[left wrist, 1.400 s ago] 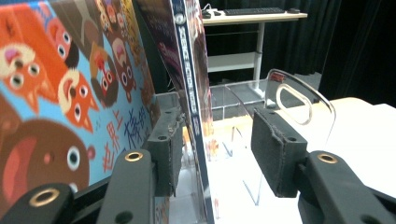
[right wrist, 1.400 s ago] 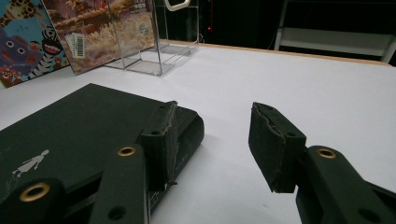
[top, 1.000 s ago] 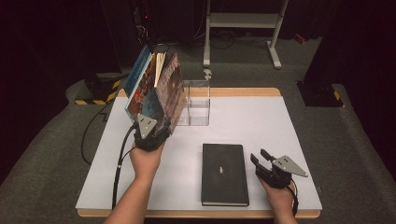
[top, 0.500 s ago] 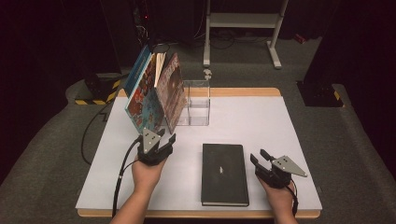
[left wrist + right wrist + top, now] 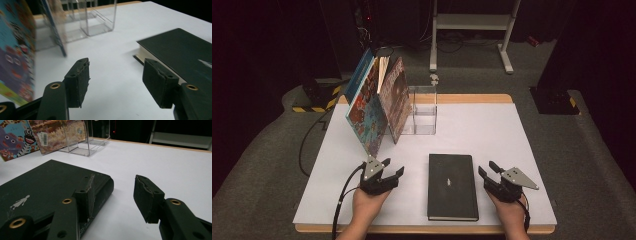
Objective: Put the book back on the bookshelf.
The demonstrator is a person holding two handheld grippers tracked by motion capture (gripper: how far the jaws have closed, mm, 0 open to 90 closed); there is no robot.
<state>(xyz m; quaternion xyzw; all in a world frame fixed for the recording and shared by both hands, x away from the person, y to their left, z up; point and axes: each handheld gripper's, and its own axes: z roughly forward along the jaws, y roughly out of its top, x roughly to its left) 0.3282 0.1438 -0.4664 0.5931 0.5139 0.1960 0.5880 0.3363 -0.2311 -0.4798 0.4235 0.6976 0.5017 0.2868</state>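
A black hardcover book point(image 5: 452, 186) lies flat on the white table point(image 5: 492, 130), between my two grippers. My left gripper point(image 5: 393, 166) rests low on the table to its left. Its jaws have just been opening and stand open with nothing between them point(image 5: 117, 70); the book's edge point(image 5: 175, 47) lies just to their right. My right gripper point(image 5: 488, 168) is open at the book's right side, its left jaw over the book's corner point(image 5: 62, 182) and its pads touching nothing point(image 5: 115, 182). Beyond my left gripper, a colourful picture book point(image 5: 367, 112) and a brown one point(image 5: 394, 97) lean to the left.
A clear acrylic holder point(image 5: 423, 110) stands behind the leaning books, and more books point(image 5: 364, 70) lean at their far side. A black cable point(image 5: 343, 195) trails from my left gripper off the table's front. The right half of the table is bare white.
My left gripper has come down and back toward the person, away from the lower edge of the leaning picture book, and its jaws have spread. The right gripper has stayed put.
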